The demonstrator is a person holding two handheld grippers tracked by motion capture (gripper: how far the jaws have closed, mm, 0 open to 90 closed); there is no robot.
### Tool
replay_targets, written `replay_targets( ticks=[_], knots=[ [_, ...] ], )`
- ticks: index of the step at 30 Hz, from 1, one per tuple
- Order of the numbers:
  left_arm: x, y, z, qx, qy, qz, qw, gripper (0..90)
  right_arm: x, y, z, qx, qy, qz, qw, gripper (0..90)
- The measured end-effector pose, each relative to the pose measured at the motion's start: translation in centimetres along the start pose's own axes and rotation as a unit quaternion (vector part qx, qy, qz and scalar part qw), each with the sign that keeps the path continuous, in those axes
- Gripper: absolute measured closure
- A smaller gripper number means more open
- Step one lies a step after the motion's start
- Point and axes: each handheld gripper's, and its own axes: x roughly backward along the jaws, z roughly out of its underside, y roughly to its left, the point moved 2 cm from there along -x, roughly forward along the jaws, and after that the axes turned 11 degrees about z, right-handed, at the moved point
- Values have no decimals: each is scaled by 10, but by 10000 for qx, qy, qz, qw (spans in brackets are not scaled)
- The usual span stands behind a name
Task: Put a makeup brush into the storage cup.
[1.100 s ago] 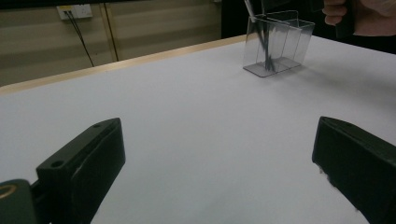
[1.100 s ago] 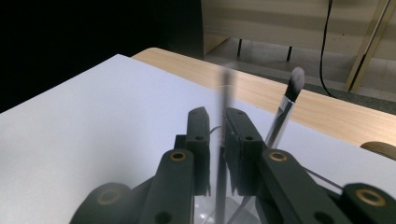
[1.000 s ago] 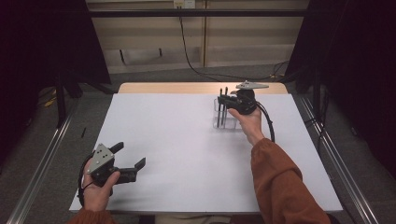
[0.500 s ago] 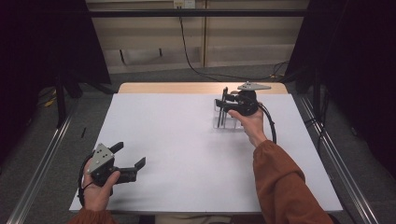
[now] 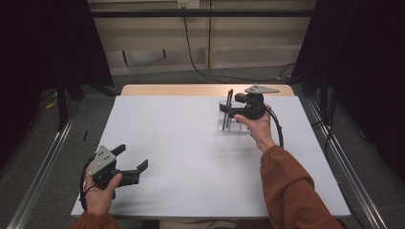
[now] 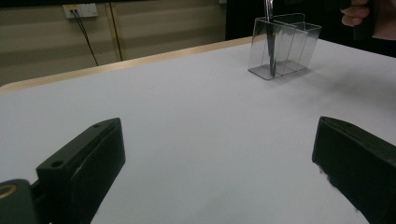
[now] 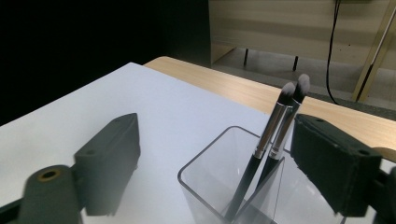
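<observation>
A clear acrylic holder (image 5: 228,122) with compartments stands on the white table's far right. Two black-handled makeup brushes (image 7: 275,126) with silver ferrules lean together in one compartment, bristles up. My right gripper (image 5: 233,110) hovers at the holder. Its jaws have just been opening and now stand wide on either side of the brushes, not pressing them. In the right gripper view (image 7: 219,156) the brushes lean close to the right-hand jaw. My left gripper (image 5: 131,158) rests open and empty at the near left. From it (image 6: 219,163) the holder (image 6: 286,46) and a brush (image 6: 271,44) appear far off.
The white sheet (image 5: 191,157) covers the table, with a wooden strip (image 5: 181,89) along the far edge. Metal rails (image 5: 43,157) run down both sides. A black cable (image 5: 193,52) hangs on the back wall. The right hand (image 6: 369,18) is beside the holder.
The right gripper's jaws have spread apart at the holder, letting go of the brush they were closed on. The hand has barely shifted. The left gripper has stayed put.
</observation>
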Motion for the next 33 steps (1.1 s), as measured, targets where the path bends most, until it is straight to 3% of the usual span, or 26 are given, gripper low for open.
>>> replay_targets(
  ticks=[9,13,17,33],
  knots=[
    [-2,-1,0,-32,3,52,10000,26,7,-4,2,-46,11,149,9999,2],
    [-1,-1,0,-70,6,49,10000,26,11,-4,3,-30,37,73,10000,2],
    [0,-1,0,-68,-11,44,10000,27,14,-4,4,2,-42,282,9996,13],
    [2,-3,0,-64,-17,43,10000,27,33,-6,10,82,-200,393,9990,26]
  ],
)
